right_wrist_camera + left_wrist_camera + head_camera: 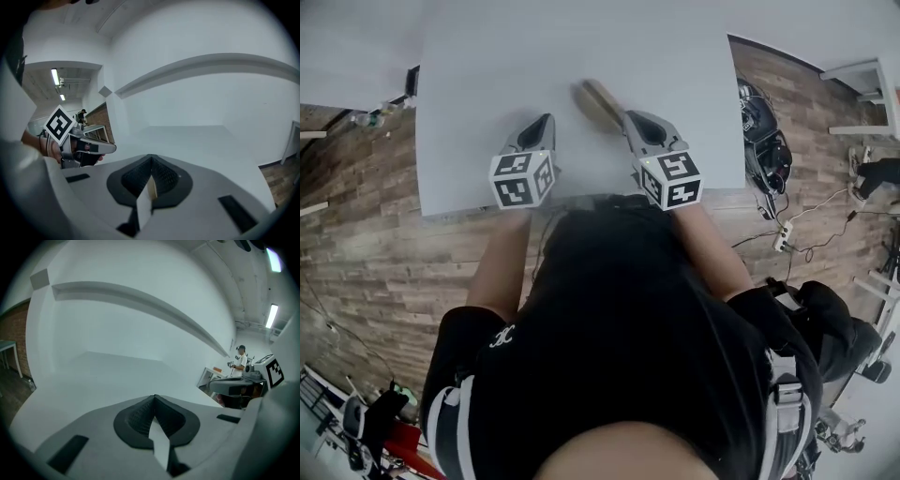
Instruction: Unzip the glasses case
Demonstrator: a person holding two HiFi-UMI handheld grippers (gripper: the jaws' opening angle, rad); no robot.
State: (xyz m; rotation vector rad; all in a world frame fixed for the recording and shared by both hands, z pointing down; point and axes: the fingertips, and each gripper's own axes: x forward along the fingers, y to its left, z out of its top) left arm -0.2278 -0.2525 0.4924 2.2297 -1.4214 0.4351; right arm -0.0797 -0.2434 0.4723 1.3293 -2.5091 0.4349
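Note:
A tan glasses case (598,101) lies at an angle on the white table (469,112), past both grippers. My right gripper (629,119) hangs above the table with its tip over the case's near end; its jaws are shut, and whether they touch the case cannot be told. In the right gripper view the gripper (150,157) points at the wall, and a thin tan sliver shows low in the slit between the shut jaws. My left gripper (547,119) is shut and empty, left of the case and apart from it. The left gripper view shows its jaws (154,397) closed over bare table.
The table's near edge runs just under both marker cubes. A black helmet and bag (766,136) lie on the wooden floor right of the table, with cables and a power strip (784,238) nearby. A white wall stands beyond the table. A person (240,360) stands far off.

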